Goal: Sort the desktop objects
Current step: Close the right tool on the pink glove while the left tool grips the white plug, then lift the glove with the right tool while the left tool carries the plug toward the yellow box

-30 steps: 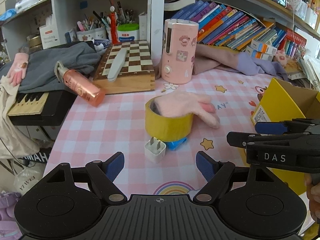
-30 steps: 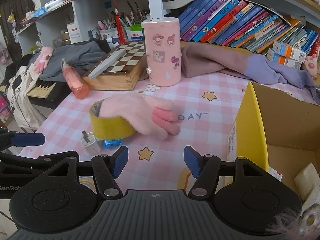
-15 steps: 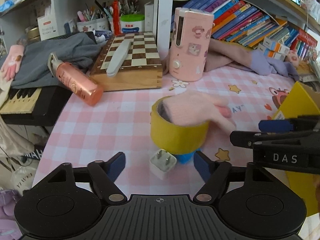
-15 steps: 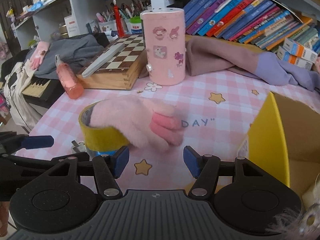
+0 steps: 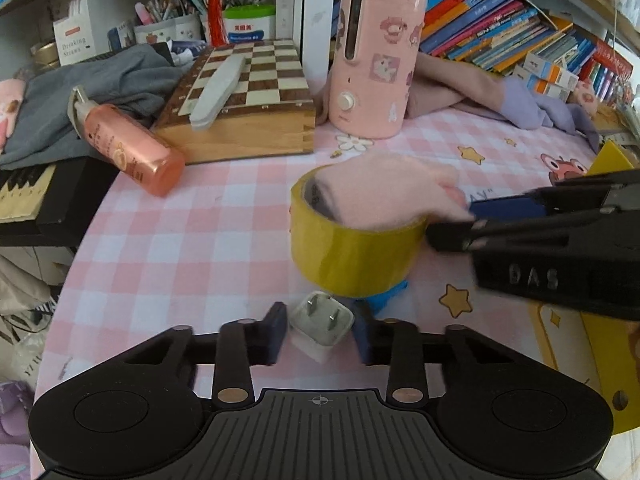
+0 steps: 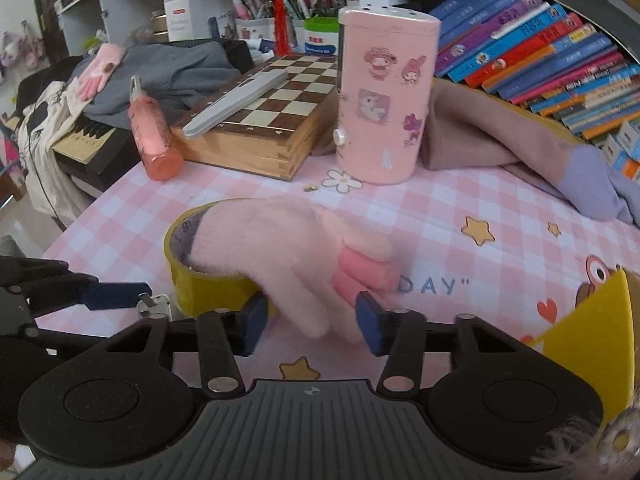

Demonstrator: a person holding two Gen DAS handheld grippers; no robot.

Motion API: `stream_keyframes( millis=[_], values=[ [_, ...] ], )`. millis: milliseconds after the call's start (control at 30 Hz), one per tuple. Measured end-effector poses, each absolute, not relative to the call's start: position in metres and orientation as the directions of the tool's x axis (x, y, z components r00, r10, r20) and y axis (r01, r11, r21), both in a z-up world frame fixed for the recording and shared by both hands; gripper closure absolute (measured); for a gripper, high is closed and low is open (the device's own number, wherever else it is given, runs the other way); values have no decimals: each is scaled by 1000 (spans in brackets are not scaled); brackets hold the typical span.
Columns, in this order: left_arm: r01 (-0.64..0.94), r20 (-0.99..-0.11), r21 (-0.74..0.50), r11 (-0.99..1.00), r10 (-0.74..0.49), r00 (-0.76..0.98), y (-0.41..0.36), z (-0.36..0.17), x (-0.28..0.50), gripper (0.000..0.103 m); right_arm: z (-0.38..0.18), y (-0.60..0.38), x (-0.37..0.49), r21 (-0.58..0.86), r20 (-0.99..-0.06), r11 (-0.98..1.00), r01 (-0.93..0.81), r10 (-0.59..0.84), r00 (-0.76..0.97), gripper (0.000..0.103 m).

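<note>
- Left hand-held gripper (image 5: 322, 334) is open, its blue pads on both sides of the small white plug charger (image 5: 322, 326) on the pink checked bench (image 5: 168, 240).
- Right hand-held gripper (image 6: 306, 320) is open around the fuzzy pink glove (image 6: 288, 254), which lies over the yellow tape roll (image 6: 200, 282).

Left gripper (image 5: 320, 334): matte black ribbed body, two round side discs, copper-coloured rivets on black linkage arms, dark blue finger pads (image 5: 276, 330). Right gripper (image 6: 307, 322): identical construction, blue pads (image 6: 370, 322); embossed "DAS" lettering visible on its side.
</note>
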State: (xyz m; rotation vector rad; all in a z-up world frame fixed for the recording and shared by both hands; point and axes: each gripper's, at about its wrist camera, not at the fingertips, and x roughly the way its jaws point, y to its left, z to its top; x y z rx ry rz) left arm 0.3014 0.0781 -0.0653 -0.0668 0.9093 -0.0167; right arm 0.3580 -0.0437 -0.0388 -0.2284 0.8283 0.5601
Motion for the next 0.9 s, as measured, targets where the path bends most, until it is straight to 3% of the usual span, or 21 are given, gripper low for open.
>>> stream_keyframes(
  millis=[67, 133, 533, 900],
  values=[
    [-16, -787, -63, 998, -39, 616, 79, -65, 300, 72, -38, -44, 358, 30, -741, 821, -571, 401, 539, 92],
    [-18, -785, -66, 998, -41, 618, 80, -63, 296, 72, -36, -45, 357, 32, -728, 814, -579, 417, 545, 97],
    [-29, -719, -113, 993, -62, 692, 87, -30, 263, 72, 6, -60, 328, 0, -591, 845, -535, 432, 681, 98],
    [2, -675, -130, 992, -90, 732, 90, -8, 222, 72, 25, -71, 279, 22, -566, 870, -492, 416, 712, 98]
  ],
)
